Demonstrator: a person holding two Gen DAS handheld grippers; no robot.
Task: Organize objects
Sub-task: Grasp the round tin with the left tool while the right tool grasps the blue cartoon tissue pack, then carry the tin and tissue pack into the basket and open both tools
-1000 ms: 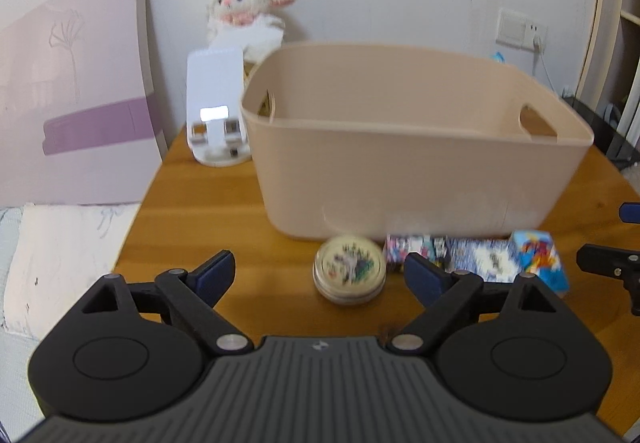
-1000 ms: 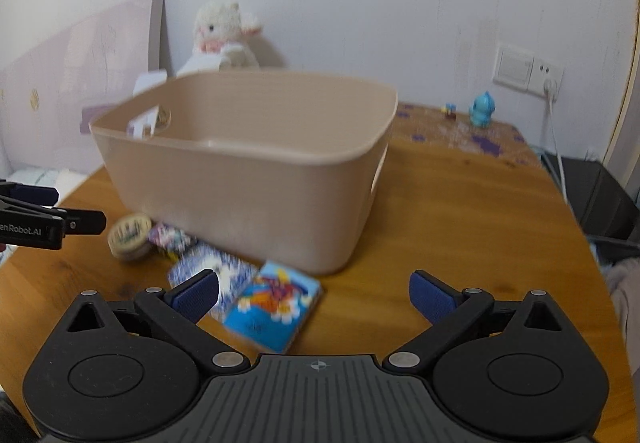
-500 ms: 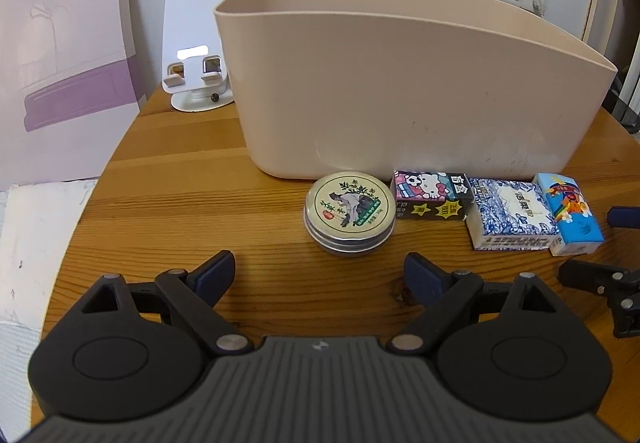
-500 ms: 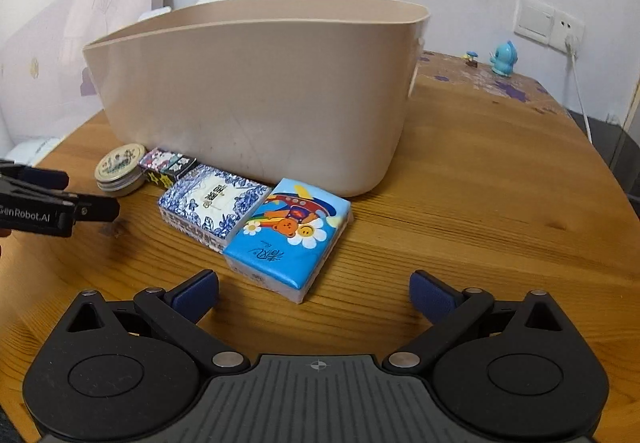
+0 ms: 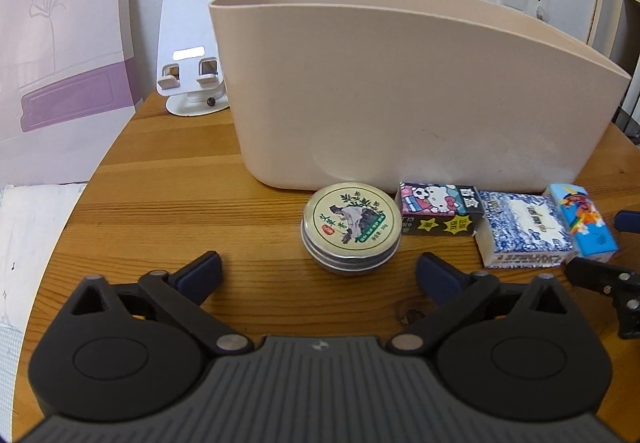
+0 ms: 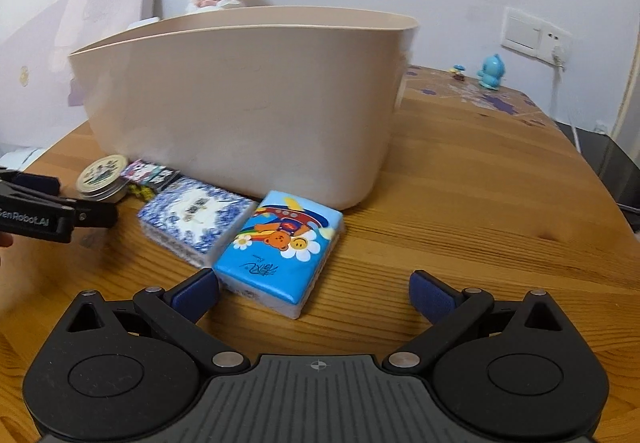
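I am holding the left gripper (image 5: 318,275) low over the wooden table (image 5: 168,203); its jaws are opening, released, with nothing between the pads. The round tin (image 5: 351,227) is sitting just beyond them at 12 o'clock, with the cartoon box (image 5: 438,209) at 1 o'clock. The beige basket (image 5: 400,91) is standing behind the row. I am keeping the right gripper (image 6: 314,289) spread and released; the blue tissue pack (image 6: 280,247) is lying at its 11 o'clock, touching the patterned tissue pack (image 6: 192,215).
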